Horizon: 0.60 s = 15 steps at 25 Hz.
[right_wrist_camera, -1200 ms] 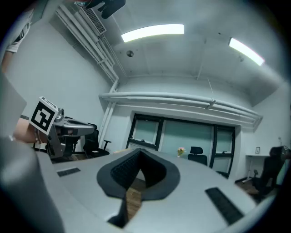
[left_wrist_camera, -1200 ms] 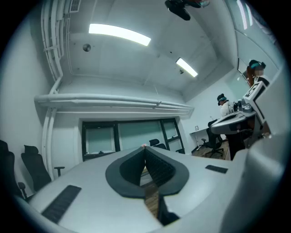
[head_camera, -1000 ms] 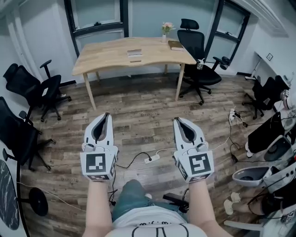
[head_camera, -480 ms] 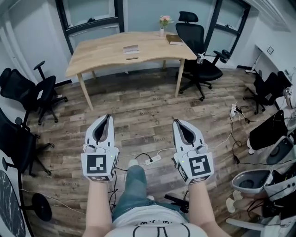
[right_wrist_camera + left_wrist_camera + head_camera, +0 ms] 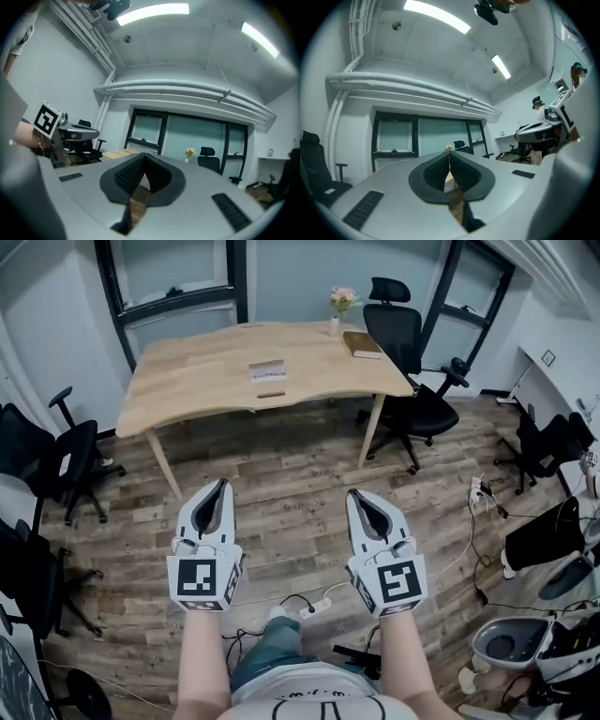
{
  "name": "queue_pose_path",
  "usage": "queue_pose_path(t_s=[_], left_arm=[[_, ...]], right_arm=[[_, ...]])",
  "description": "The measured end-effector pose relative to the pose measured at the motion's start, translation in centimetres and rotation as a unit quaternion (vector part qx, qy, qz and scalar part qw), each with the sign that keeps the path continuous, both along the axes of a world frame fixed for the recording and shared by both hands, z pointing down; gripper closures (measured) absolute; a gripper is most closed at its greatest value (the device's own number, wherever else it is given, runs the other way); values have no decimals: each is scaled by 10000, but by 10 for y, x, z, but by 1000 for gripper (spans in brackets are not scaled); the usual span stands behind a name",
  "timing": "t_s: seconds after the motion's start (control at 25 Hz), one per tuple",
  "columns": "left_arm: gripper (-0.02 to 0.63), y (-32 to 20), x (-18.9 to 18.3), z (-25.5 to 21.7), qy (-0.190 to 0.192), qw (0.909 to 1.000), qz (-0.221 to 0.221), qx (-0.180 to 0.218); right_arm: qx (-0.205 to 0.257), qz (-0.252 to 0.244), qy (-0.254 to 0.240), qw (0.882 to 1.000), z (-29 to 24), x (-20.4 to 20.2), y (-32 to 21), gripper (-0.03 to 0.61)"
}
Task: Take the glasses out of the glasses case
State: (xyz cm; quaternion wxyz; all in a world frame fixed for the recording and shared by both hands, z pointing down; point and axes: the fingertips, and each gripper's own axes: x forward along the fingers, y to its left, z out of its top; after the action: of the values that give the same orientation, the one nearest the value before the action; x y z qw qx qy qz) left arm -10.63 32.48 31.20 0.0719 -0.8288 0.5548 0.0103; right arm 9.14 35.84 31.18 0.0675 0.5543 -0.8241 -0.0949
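Note:
A pale oblong case (image 5: 267, 370) lies near the middle of the wooden table (image 5: 187, 381) across the room, with a small brown strip (image 5: 271, 394) just in front of it. It is too far off to tell whether the case is open. My left gripper (image 5: 222, 484) and right gripper (image 5: 353, 494) are held side by side over the plank floor, well short of the table. Both point towards it. Each is shut with nothing between its pads, as the left gripper view (image 5: 449, 154) and the right gripper view (image 5: 143, 155) show.
A book (image 5: 362, 344) and a flower vase (image 5: 337, 306) stand at the table's far right corner. Black office chairs sit at the table's right end (image 5: 412, 381), along the left wall (image 5: 56, 456) and at the right (image 5: 548, 437). A power strip (image 5: 323, 601) with cables lies on the floor.
The person has walked towards the table, which now looks nearer and sits more to the right. Both grippers kept their shut, side-by-side pose.

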Motion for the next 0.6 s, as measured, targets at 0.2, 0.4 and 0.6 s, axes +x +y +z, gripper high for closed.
queue_pose_path(t_s=[0.2,0.4,0.6], left_arm=[[597,-79,-22,-9,-22,10000,-20,32],[597,-123,-35,-2,4,9999,-76,-68],[597,-168,-40,8,-30,9998,-136,-160]], right_arm=[[25,-8,104,9999,-8,-28,-74,571],[-113,-28,112,9999,-1,-38,-120,571],[-139,16,-8,9999,6,-32,-175,571]])
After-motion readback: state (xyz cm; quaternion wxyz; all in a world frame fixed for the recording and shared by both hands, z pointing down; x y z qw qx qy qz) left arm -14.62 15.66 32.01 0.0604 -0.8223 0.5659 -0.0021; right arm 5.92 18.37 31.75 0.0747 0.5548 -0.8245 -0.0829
